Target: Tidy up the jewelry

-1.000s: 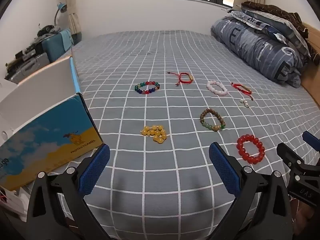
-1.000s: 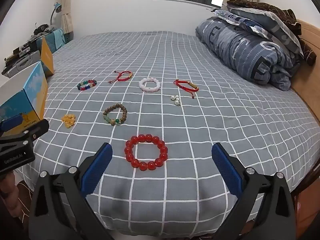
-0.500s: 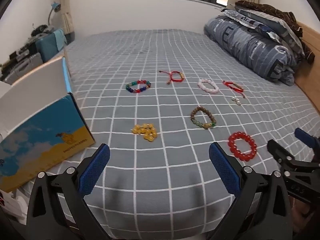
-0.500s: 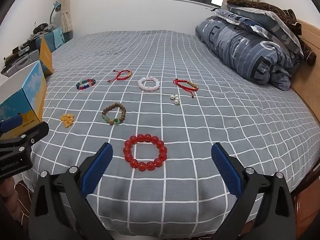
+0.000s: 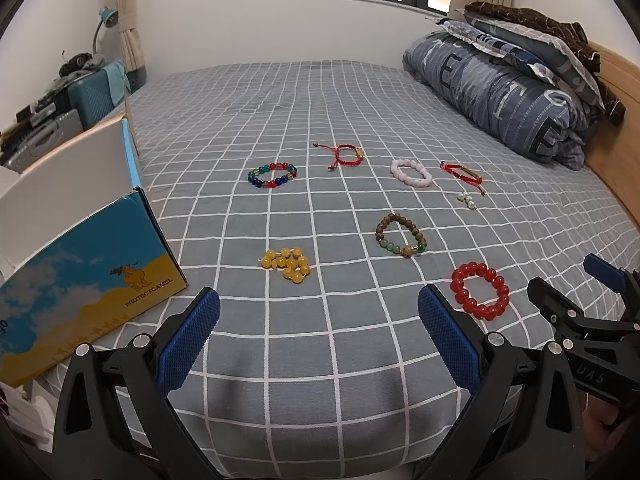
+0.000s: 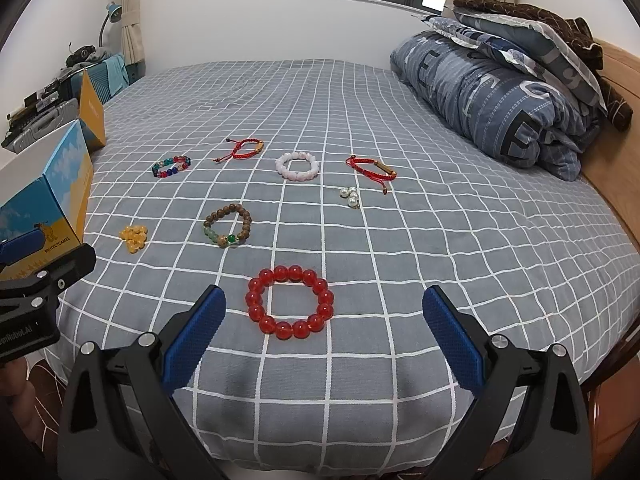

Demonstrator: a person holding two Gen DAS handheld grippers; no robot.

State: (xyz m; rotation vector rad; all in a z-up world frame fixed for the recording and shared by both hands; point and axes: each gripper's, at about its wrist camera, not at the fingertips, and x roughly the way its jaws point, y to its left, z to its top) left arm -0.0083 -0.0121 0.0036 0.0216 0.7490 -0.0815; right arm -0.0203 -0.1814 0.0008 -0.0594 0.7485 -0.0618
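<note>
Several bracelets lie spread on the grey checked bedspread (image 5: 320, 96). A red bead bracelet (image 6: 291, 302) rests just ahead of my right gripper (image 6: 324, 336), which is open and empty. A yellow bead cluster (image 5: 287, 263) lies beyond my left gripper (image 5: 319, 338), also open and empty. Farther back are a brown bead bracelet (image 5: 401, 235), a multicolour bead bracelet (image 5: 272, 175), a red cord bracelet (image 5: 346, 155), a pale pink bracelet (image 5: 412, 173), a second red cord bracelet (image 5: 463, 172) and small pearls (image 5: 467, 200). An open blue and yellow box (image 5: 80, 280) stands at the left.
A rolled blue-grey quilt (image 5: 504, 100) and pillows sit at the right by the wooden headboard (image 5: 616, 128). Suitcases and clutter (image 5: 60, 120) line the left wall. The bed's near edge runs under both grippers. The right gripper's body (image 5: 580, 328) shows in the left wrist view.
The left wrist view has shifted slightly right, so the bracelets and the box appear further left. The right wrist view is almost the same. Both grippers stay open.
</note>
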